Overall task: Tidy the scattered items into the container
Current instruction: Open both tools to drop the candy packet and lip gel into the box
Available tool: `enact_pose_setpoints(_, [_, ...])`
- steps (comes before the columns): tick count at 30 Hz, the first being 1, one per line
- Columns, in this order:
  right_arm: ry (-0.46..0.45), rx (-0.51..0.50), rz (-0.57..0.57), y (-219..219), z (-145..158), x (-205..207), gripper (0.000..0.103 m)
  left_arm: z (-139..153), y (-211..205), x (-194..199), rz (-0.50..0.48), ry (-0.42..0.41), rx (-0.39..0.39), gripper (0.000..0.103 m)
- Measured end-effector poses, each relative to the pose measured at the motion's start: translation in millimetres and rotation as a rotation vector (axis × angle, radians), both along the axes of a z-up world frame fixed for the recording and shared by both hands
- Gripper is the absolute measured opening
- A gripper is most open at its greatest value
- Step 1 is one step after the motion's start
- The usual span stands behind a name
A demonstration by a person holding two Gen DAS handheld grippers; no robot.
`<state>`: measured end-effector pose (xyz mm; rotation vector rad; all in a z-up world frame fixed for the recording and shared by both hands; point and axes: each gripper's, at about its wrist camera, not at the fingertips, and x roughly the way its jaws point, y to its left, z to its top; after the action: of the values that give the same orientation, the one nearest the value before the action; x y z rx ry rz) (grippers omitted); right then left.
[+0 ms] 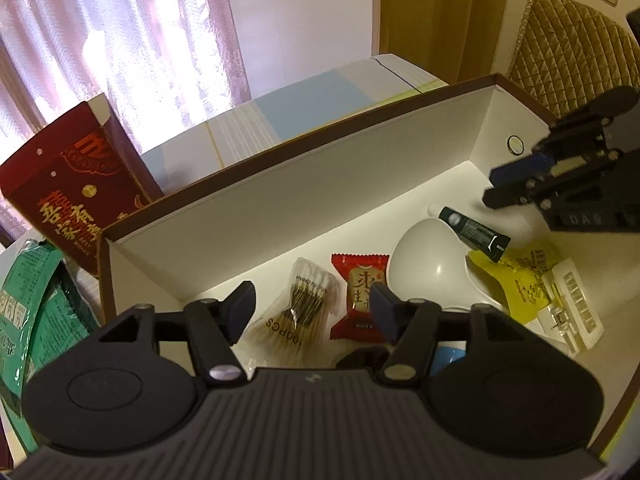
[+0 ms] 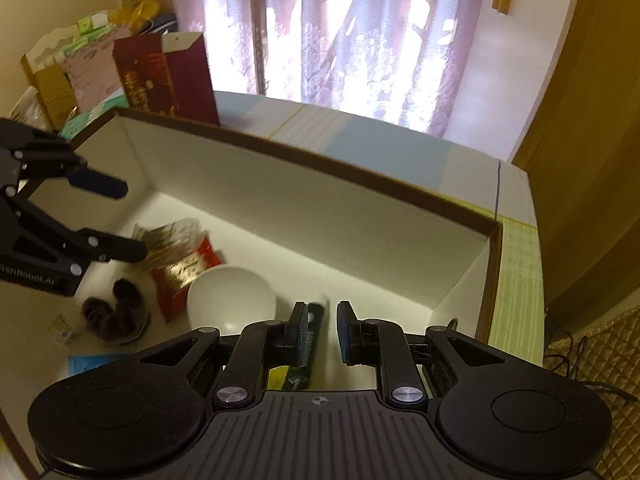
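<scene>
A white box with a brown rim (image 1: 280, 152) (image 2: 320, 164) holds several items. My left gripper (image 1: 312, 310) (image 2: 132, 220) hangs open over its left part. Below the gap between its fingers lie a cotton swab pack (image 1: 296, 304) (image 2: 172, 236) and a red sachet (image 1: 358, 296); neither pad touches them. My right gripper (image 2: 323, 332) (image 1: 498, 186) hovers over the box's right part, with a narrow empty gap between its pads. A dark green tube (image 1: 474, 230) (image 2: 314, 320) lies on the floor beneath it, beside a white bowl (image 1: 424, 264) (image 2: 232, 296).
Also in the box are a yellow packet (image 1: 516, 276), a clear plastic pack (image 1: 572, 304), a dark scrunchie (image 2: 116, 312) and a blue packet (image 2: 88, 362). A red gift box (image 1: 80, 184) and green bags (image 1: 36, 304) stand outside its left end. A quilted cover (image 1: 572, 52) is on the right.
</scene>
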<state>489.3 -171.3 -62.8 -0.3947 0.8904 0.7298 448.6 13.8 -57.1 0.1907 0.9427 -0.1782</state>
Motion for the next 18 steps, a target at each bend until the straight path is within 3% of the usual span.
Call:
enact_pose_setpoints(1, [0.003, -0.002, 0.002, 0, 0, -2, 0.021, 1, 0, -1, 0.004, 0.002, -0.006, 0.062])
enact_pose_setpoints(2, [0.008, 0.0, 0.005, -1, 0, -5, 0.032, 2, 1, -2, 0.009, 0.005, -0.01, 0.064])
enact_pose_setpoints(3, [0.009, 0.009, 0.007, -2, 0, -8, 0.059, 3, 1, -3, 0.013, 0.007, -0.012, 0.068])
enact_pose_setpoints(6, [0.002, 0.059, 0.049, 0, 6, -24, 0.095, 8, 1, -9, 0.019, 0.002, -0.012, 0.07])
enact_pose_setpoints(8, [-0.046, 0.042, 0.054, 5, 9, -35, 0.098, 11, 1, -13, 0.031, -0.003, -0.01, 0.074])
enact_pose_setpoints(18, [-0.027, 0.079, -0.015, -3, 26, -57, 0.098, 36, 6, -36, 0.112, -0.027, -0.046, 0.087])
